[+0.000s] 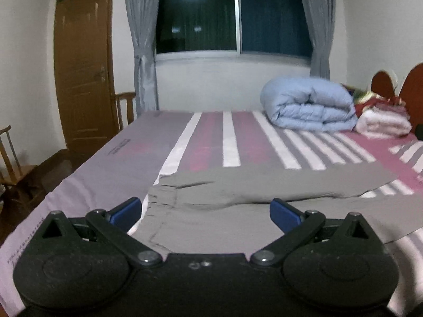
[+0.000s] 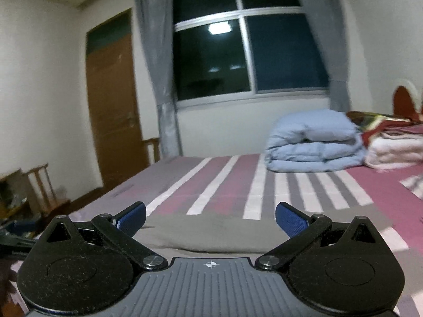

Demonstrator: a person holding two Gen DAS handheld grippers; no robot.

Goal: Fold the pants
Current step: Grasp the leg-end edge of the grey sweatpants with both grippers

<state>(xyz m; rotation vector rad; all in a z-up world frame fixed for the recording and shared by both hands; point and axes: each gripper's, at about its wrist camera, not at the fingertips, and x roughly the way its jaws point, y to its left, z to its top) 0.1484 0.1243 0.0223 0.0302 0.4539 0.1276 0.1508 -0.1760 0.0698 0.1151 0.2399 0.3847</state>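
Observation:
Grey pants [image 1: 264, 185] lie flat on the striped bed sheet [image 1: 211, 137], waistband at the left, legs running to the right. My left gripper [image 1: 205, 212] is open and empty, hovering just above the waistband end of the pants. In the right wrist view the grey pants [image 2: 211, 232] lie right in front of my right gripper [image 2: 210, 218], which is open and empty, low over the fabric. The near part of the pants is hidden behind both gripper bodies.
A folded light blue duvet [image 1: 309, 105] and a pile of white and red bedding [image 1: 383, 121] sit at the far right by the red headboard [image 1: 409, 89]. A wooden door [image 1: 82, 79], wooden chairs [image 1: 10, 163] and a curtained window [image 1: 232, 18] lie beyond the bed.

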